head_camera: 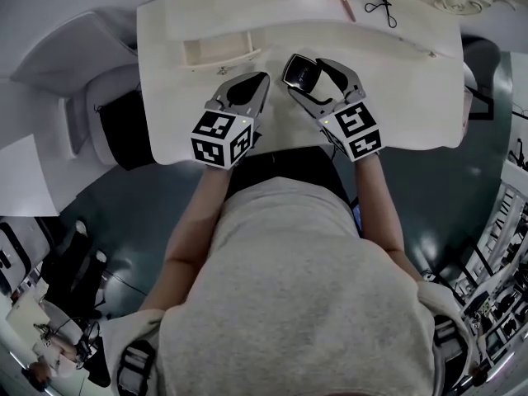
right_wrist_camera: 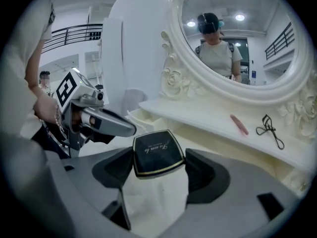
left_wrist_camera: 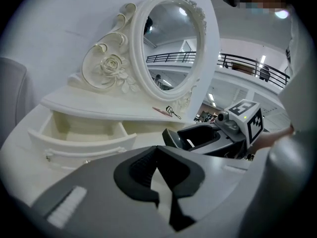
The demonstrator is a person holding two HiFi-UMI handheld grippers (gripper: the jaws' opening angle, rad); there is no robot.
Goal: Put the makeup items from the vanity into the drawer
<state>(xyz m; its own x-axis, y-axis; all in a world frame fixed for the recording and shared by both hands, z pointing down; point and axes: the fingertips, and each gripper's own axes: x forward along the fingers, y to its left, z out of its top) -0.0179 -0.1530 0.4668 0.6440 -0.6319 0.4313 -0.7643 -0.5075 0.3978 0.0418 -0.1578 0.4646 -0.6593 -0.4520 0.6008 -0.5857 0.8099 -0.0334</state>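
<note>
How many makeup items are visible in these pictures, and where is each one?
3. A black compact is held in the right gripper; a pink stick and an eyelash curler lie on the vanity shelf. More may be hidden in the open drawer.

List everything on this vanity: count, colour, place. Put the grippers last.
vanity: one, cream white, in front of the person
drawer: one, cream white, pulled open on the vanity's left side, nothing seen inside
mirror: one, oval with a white carved frame, at the back of the vanity
pink stick: one, pink, lying on the raised shelf under the mirror
eyelash curler: one, black, on the same shelf, right of the pink stick
compact: one, black with a gold edge, clamped above the vanity top
left gripper: one, grey, jaws together, empty, near the drawer
right gripper: one, grey, shut on the compact
</note>
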